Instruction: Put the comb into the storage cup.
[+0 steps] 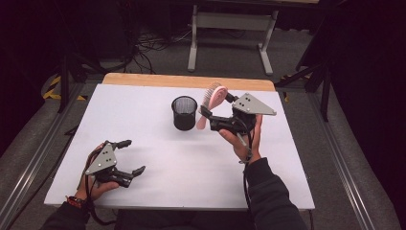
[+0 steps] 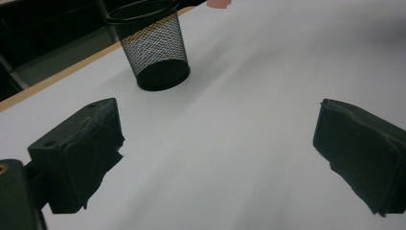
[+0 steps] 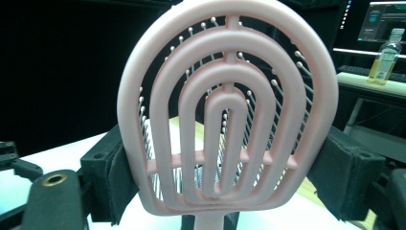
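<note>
Pink hairbrush up in the air, mesh cup waiting

Right gripper (image 1: 210, 112) jaws clamp the pink hairbrush (image 1: 214, 98) head at the mesh pen cup's (image 1: 184, 112) 3 o'clock; left gripper (image 1: 125, 158) jaws gape empty. Handle could clip the rim and topple it.

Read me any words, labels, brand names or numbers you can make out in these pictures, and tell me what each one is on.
No text can be read anywhere.
Monitor: lit lines on the screen, too small and blurred to read.
Bottle: label too blurred to read.
Pink hairbrush, black mesh cup, grey plate on the right gripper, white table: no print on any of them.
</note>
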Demonstrator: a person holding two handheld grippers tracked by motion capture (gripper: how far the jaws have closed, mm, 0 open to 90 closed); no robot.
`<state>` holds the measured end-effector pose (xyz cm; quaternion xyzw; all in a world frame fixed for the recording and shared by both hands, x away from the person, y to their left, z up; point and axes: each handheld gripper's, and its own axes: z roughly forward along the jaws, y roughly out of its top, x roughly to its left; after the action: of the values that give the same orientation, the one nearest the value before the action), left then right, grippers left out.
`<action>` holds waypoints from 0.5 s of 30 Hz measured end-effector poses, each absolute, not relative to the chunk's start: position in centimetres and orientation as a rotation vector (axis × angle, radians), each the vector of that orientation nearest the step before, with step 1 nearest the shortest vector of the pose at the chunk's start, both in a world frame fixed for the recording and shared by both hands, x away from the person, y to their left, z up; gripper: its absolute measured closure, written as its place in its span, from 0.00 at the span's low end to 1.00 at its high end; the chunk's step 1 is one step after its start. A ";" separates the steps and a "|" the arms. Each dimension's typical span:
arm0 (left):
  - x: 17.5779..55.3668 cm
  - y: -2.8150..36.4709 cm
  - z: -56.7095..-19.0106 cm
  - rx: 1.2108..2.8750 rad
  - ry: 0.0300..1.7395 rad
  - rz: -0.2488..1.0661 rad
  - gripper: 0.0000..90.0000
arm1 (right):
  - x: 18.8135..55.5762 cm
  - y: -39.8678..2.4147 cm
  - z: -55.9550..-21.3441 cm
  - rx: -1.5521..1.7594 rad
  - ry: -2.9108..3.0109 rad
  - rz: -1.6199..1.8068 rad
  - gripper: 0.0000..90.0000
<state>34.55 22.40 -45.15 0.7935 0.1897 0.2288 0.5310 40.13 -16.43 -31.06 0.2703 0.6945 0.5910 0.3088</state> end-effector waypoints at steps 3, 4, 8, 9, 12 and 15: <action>34.5 22.9 -45.2 1.888 0.466 0.550 0.04 | 40.5 -16.3 -30.9 0.711 1.834 1.550 0.22; 34.5 23.1 -45.2 1.884 0.470 0.550 0.04 | 40.6 -16.3 -30.8 0.712 1.836 1.544 0.22; 34.4 23.4 -45.3 1.879 0.478 0.557 0.04 | 41.2 -16.3 -30.4 0.724 1.822 1.547 0.22; 34.4 23.4 -45.3 1.879 0.478 0.557 0.04 | 41.2 -16.3 -30.4 0.724 1.822 1.547 0.22; 34.3 23.5 -45.2 1.875 0.482 0.569 0.04 | 42.1 -16.2 -29.7 0.731 1.814 1.538 0.22; 34.1 23.5 -45.2 1.872 0.477 0.573 0.05 | 42.6 -16.2 -29.4 0.730 1.813 1.536 0.22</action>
<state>34.12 23.53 -45.20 0.7855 0.2002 0.2406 0.5339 42.57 -16.16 -29.37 0.2781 0.6905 0.5850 0.3220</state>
